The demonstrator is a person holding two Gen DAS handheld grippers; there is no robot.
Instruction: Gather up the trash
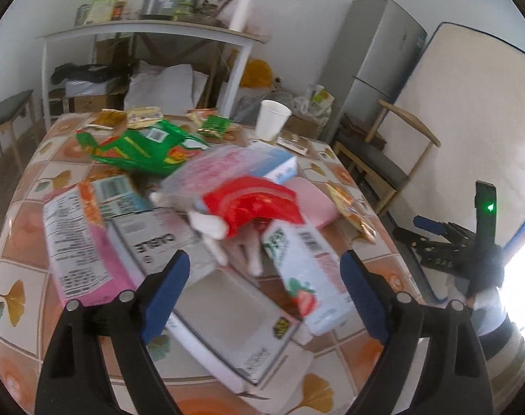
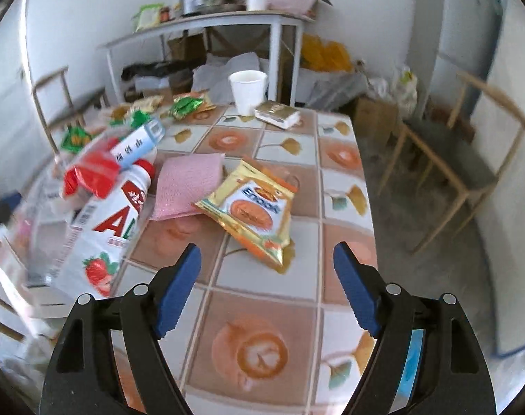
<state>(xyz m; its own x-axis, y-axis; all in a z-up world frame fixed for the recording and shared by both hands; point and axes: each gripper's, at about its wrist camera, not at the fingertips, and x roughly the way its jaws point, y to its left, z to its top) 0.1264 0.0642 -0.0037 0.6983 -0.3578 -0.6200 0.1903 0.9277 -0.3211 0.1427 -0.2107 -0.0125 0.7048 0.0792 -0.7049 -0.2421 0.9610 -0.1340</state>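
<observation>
Currently inspected: left claw (image 1: 264, 269), low centre of the left wrist view, jaws set wide apart, nothing clamped, blue pads (image 1: 165, 287) hanging over a heap of trash on the tiled counter (image 1: 24, 173). Directly between and beyond the pads: white cable box (image 1: 179, 252) lying flat, strawberry milk bottle (image 1: 305, 269) on its side just right of it, red wrapper (image 1: 252, 204) draped above both. Pink labelled packet (image 1: 75, 238) at left, green snack bag (image 1: 144, 148) upper centre, white paper cup (image 1: 272, 119) upright near the far edge.

Right claw (image 2: 267, 285), low centre of the right wrist view, likewise spread, empty, over bare tile. Yellow snack packet (image 2: 253, 212) just beyond the pads, flat, overlapping the corner of a pink cloth (image 2: 189, 183). Same milk bottle at left of frame, blurred. Small gold-topped box (image 2: 278, 113) lying beside the cup at upper centre. Wooden chair (image 2: 445, 159) on the floor at right, well apart from the counter.
</observation>
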